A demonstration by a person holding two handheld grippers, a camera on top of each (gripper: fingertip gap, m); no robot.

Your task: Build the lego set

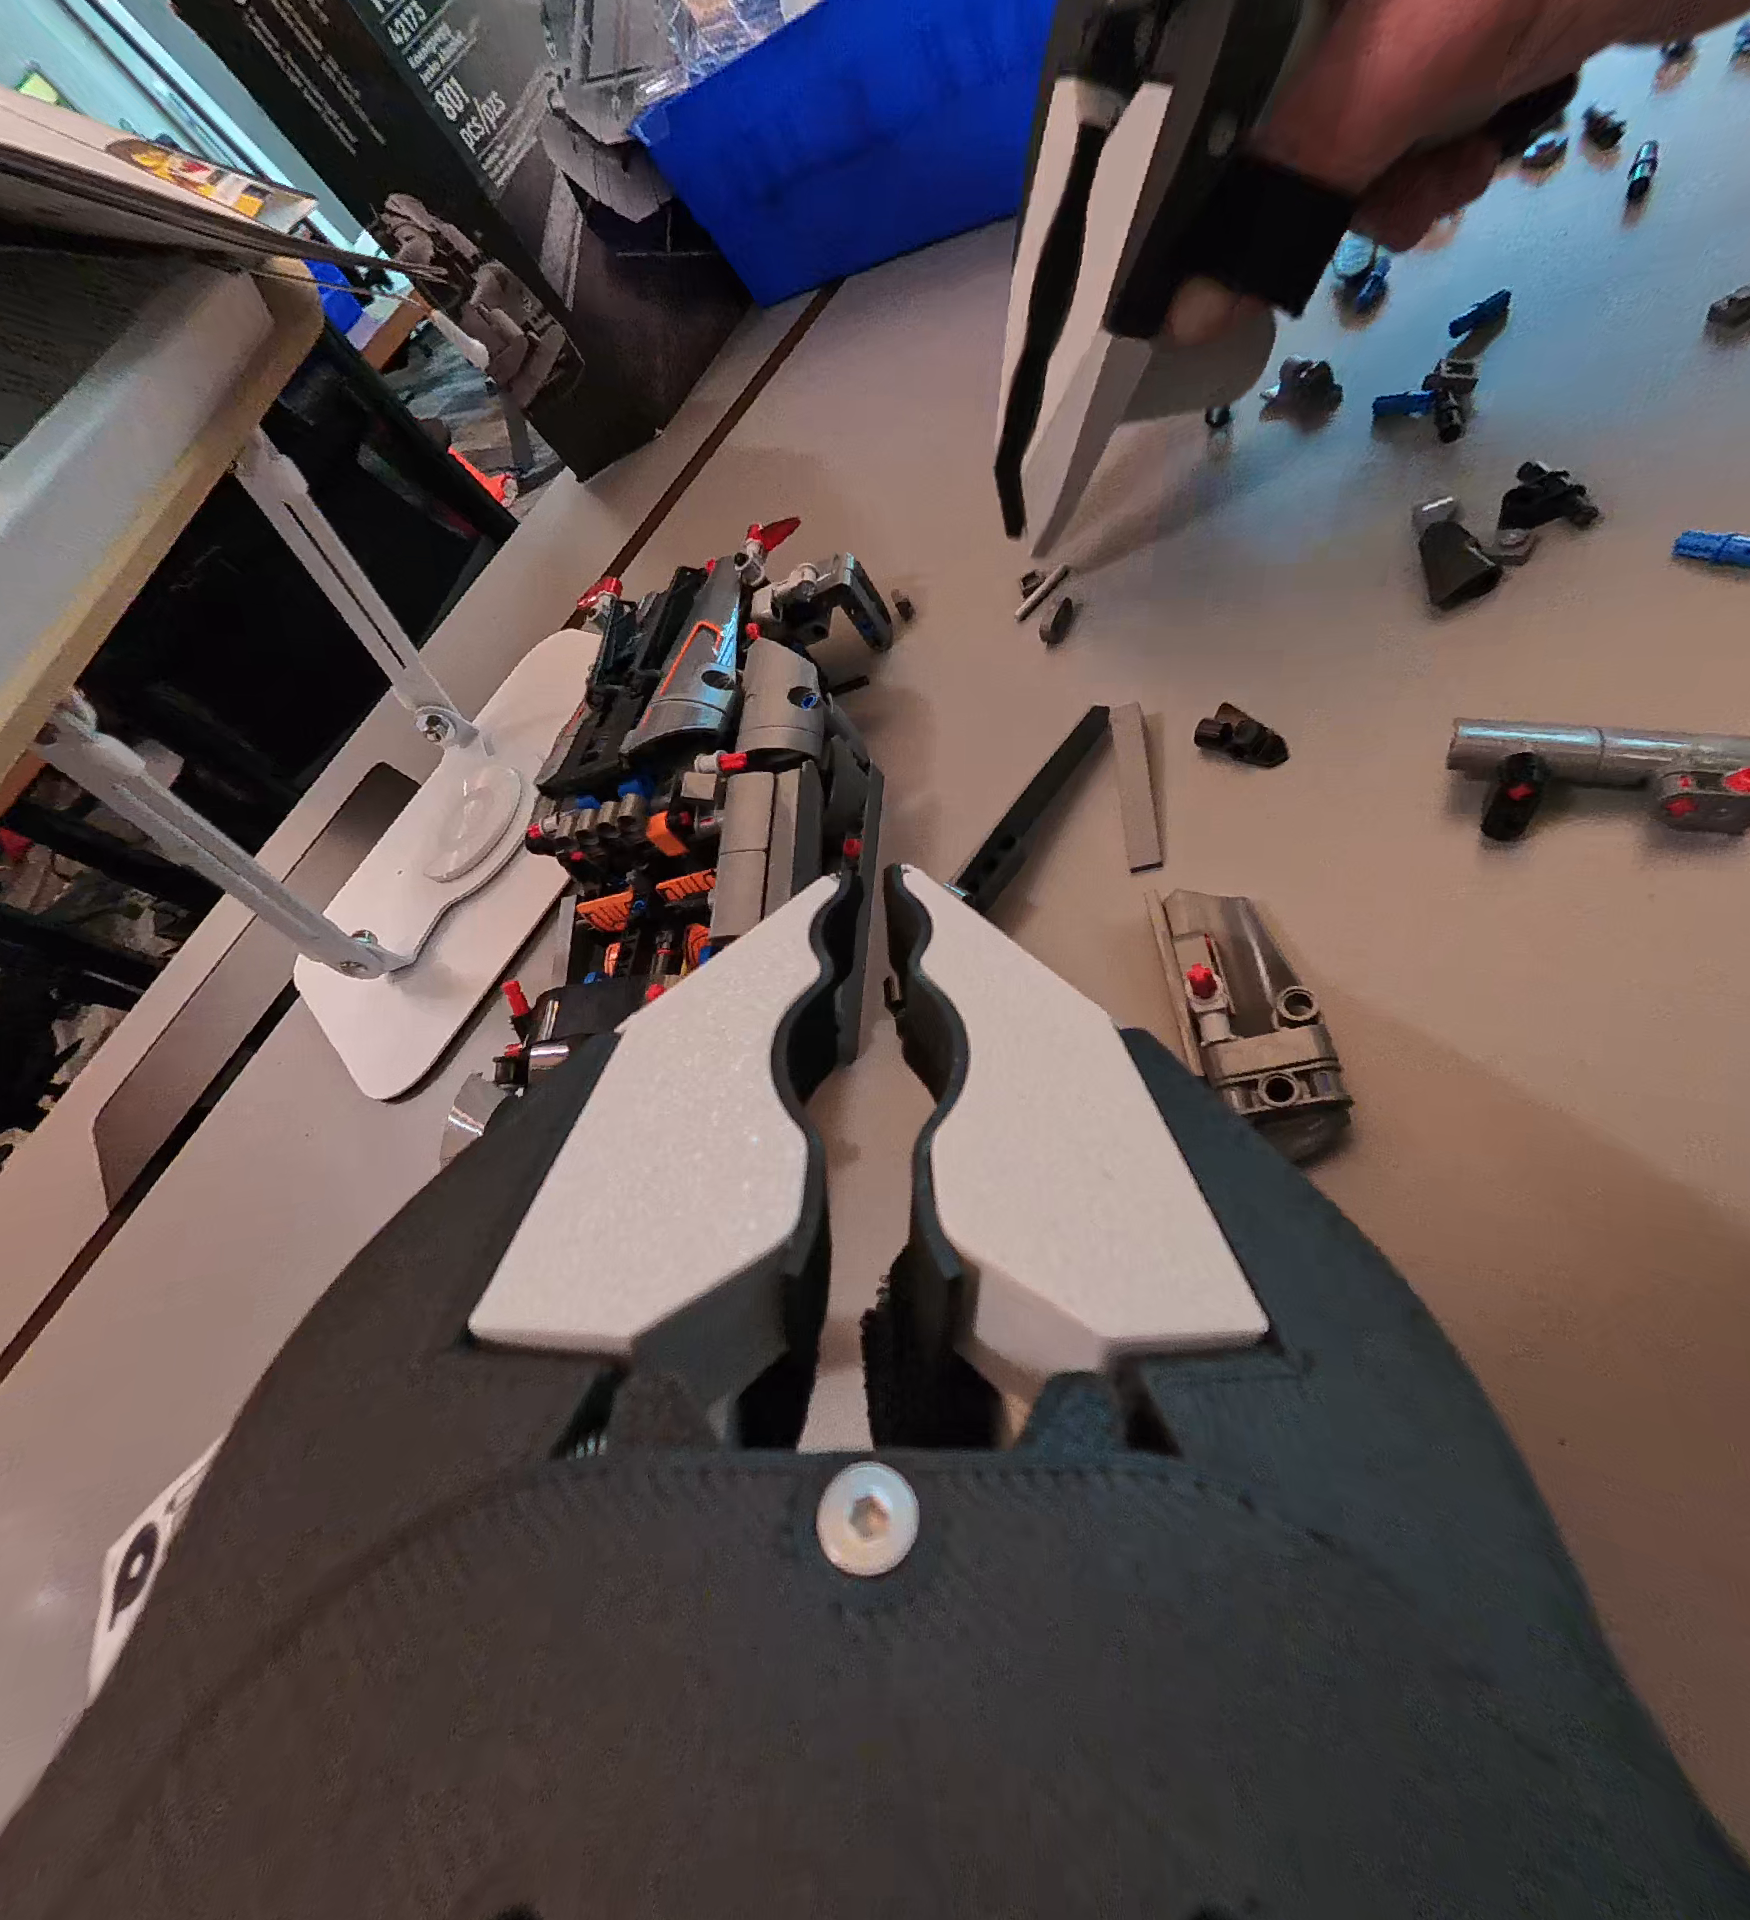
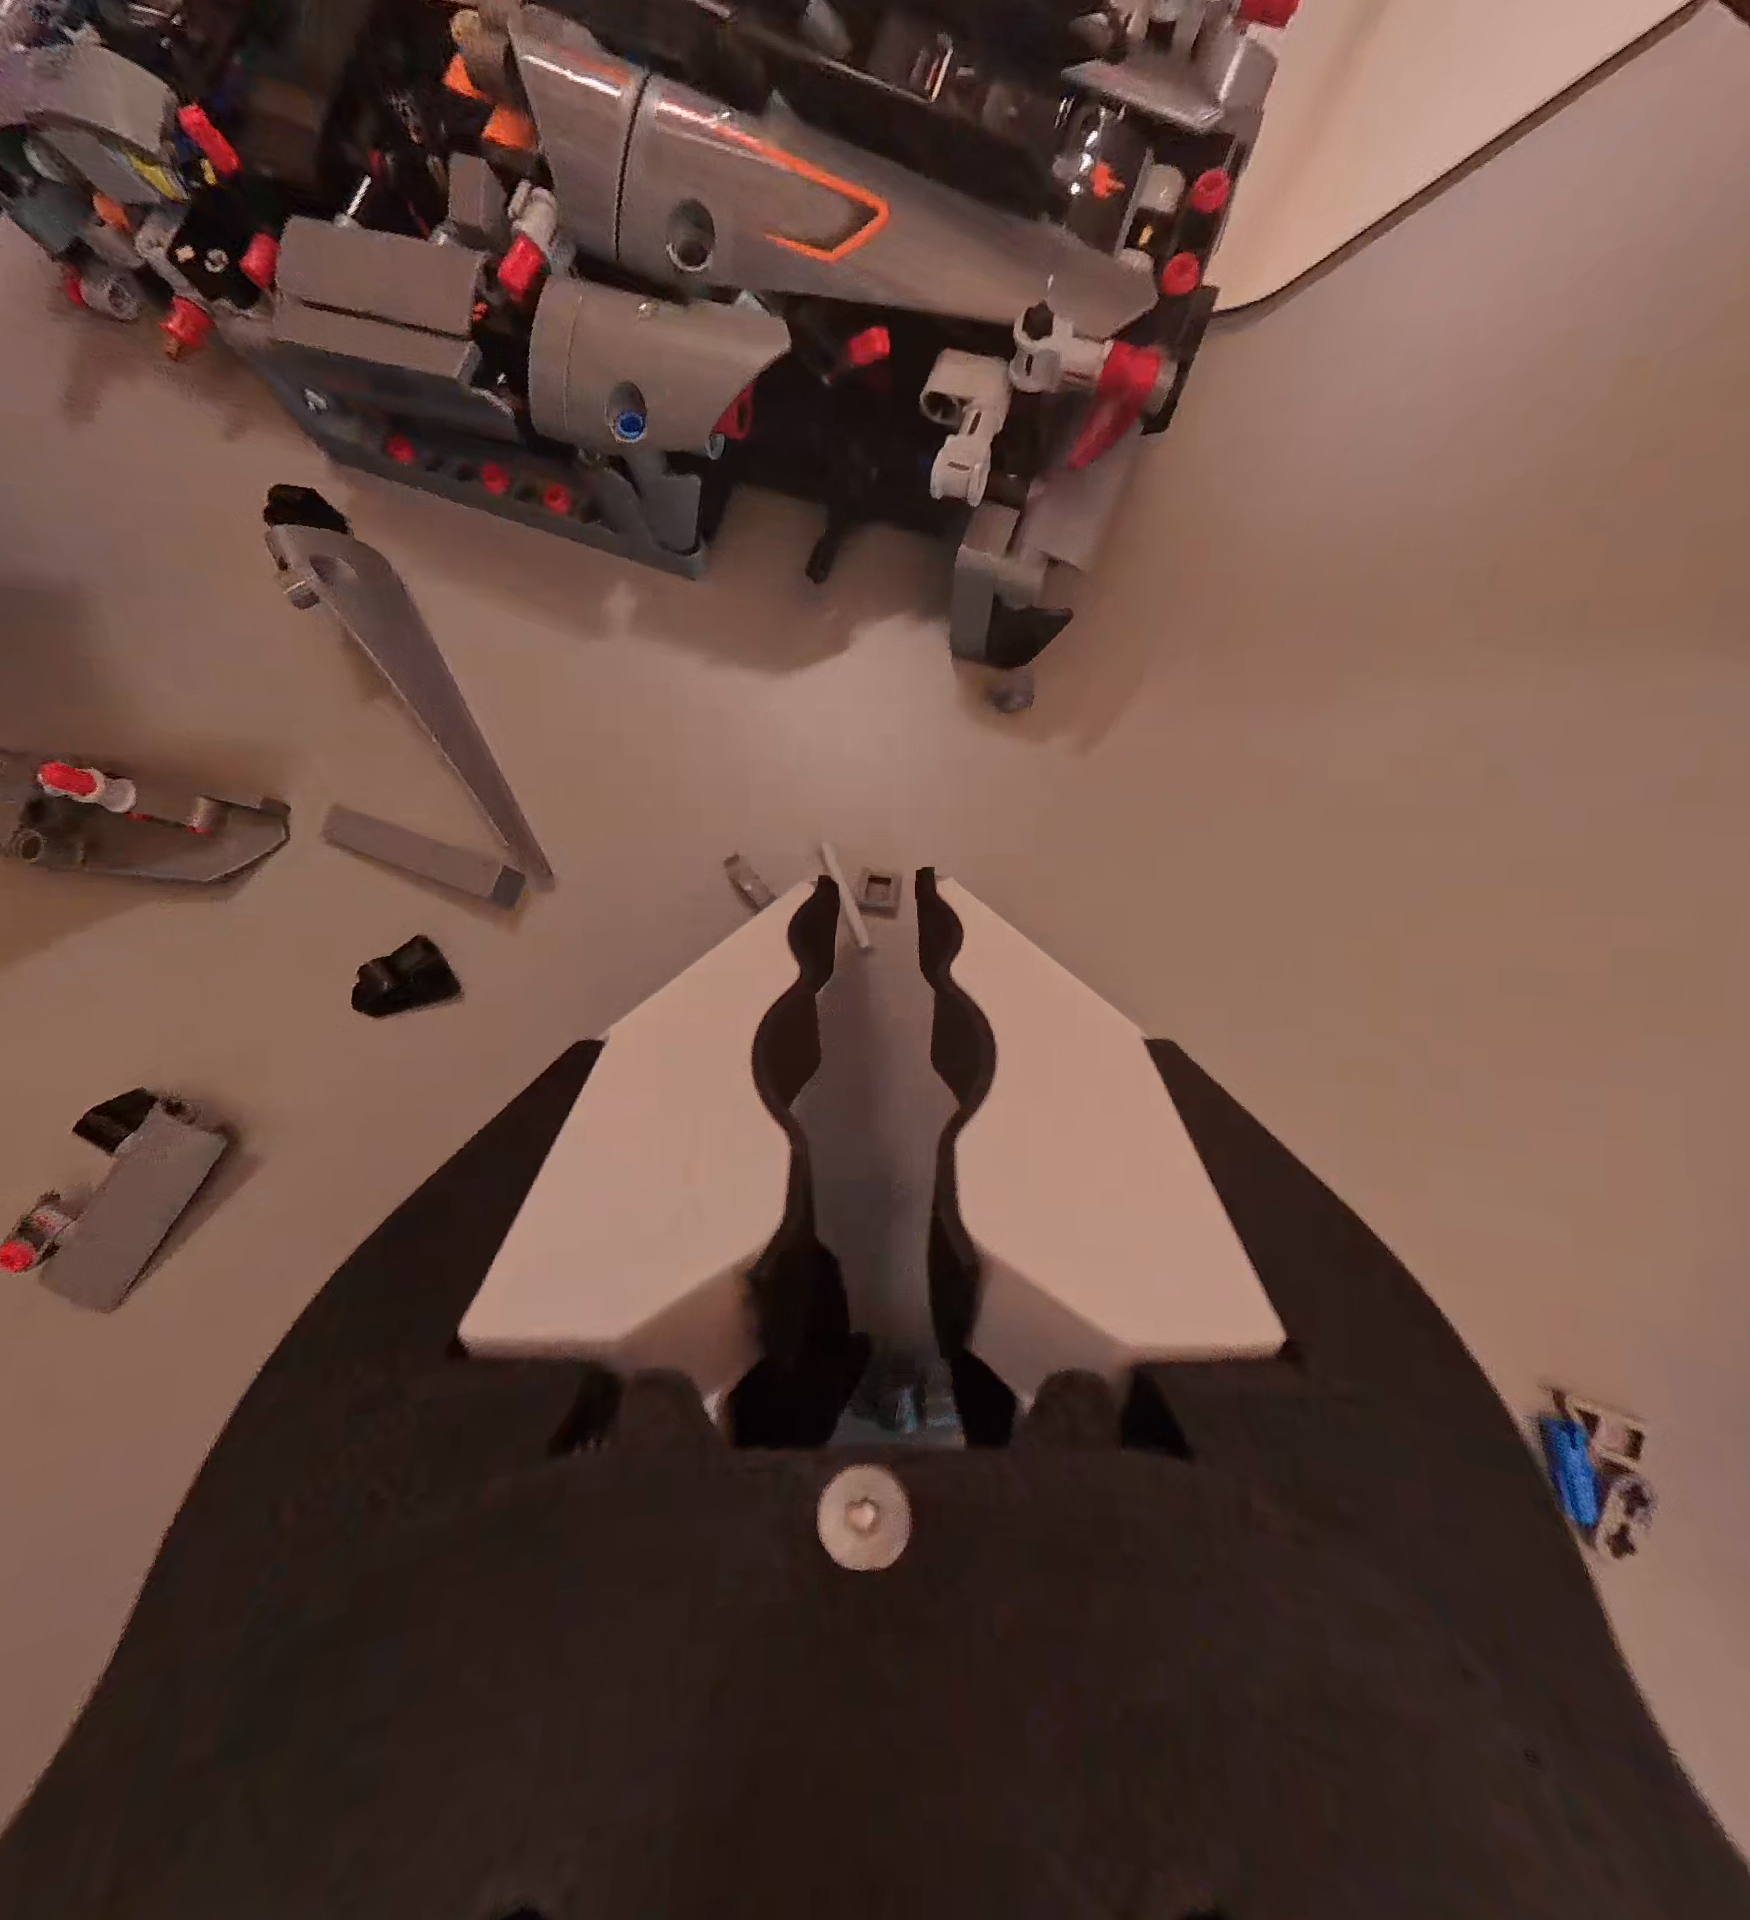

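- The left gripper (image 1: 866, 883) hovers low over the surface (image 1: 1473, 1299), its fingers slightly parted and holding nothing.
- The part-built lego model (image 1: 715, 769) lies just beyond those fingers, beside the white stand base (image 1: 414, 914) near the surface's left edge. The left fingers cover the model's near end.
- The right gripper (image 2: 876, 883) points down at the surface, fingers released with a narrow gap. A small grey square piece (image 2: 879, 891) and a thin grey rod (image 2: 847, 902) lie on the surface at the fingertips, not gripped.
- In the right wrist view the model (image 2: 705, 281) is cut off at the top edge and blurred.
- A hand (image 1: 1422, 94) holding the right gripper is cut off at the top edge.
- Loose pieces are scattered across the surface; the far ones are too small to identify.
- The dark set box (image 1: 497, 208) carries printed writing. A blue bin (image 1: 850, 145) stands behind it, partly hidden.
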